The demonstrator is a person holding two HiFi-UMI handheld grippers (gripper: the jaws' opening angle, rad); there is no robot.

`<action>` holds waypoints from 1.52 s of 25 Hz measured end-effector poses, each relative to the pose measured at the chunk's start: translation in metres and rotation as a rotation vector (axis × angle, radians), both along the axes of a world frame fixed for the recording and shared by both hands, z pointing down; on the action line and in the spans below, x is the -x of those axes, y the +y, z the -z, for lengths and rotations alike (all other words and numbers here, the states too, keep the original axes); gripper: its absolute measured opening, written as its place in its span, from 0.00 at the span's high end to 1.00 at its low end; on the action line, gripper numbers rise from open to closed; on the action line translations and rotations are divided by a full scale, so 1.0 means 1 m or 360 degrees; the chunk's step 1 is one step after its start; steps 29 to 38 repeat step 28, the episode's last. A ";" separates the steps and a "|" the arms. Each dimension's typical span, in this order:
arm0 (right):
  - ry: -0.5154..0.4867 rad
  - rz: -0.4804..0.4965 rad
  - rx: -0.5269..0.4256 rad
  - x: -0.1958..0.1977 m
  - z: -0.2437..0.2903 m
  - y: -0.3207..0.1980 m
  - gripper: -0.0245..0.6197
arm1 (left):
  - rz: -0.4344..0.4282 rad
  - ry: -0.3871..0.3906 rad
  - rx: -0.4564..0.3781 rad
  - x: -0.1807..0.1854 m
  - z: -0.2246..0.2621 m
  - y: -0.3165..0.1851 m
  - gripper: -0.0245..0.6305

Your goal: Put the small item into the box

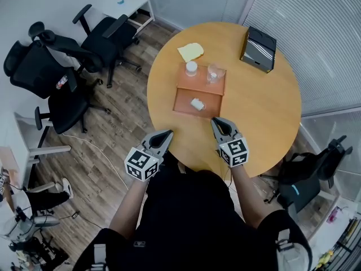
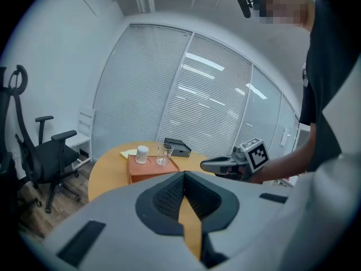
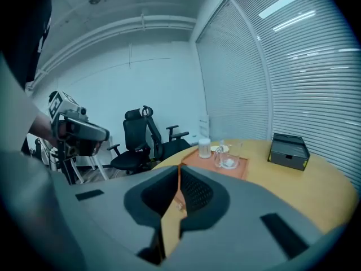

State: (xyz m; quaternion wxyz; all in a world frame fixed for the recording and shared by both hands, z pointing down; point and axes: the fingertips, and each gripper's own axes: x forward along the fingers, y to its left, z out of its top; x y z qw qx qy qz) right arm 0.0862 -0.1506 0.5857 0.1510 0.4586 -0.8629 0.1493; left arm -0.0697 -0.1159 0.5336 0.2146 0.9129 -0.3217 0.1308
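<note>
While a person in black leans over it, a round wooden table carries at its centre what seems to be a shallow orange box in two sections, with a black case at the table's far edge. At the table's near edge the left gripper and the right gripper hang with jaws pressed together, nothing between them. A white cup and a clear glass stand on the box's farther section, and the small white item lies in its nearer section.
</note>
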 end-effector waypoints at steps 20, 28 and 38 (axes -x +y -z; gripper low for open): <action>0.0075 -0.0089 -0.0032 -0.045 0.017 0.048 0.95 | -0.0065 0.0039 -0.0040 -0.048 -0.003 0.001 0.95; 0.0089 -0.0102 0.0009 -0.057 0.008 0.057 0.95 | -0.0038 0.0036 -0.0025 -0.052 -0.006 0.011 0.95; 0.0089 -0.0102 0.0009 -0.057 0.008 0.057 0.95 | -0.0038 0.0036 -0.0025 -0.052 -0.006 0.011 0.95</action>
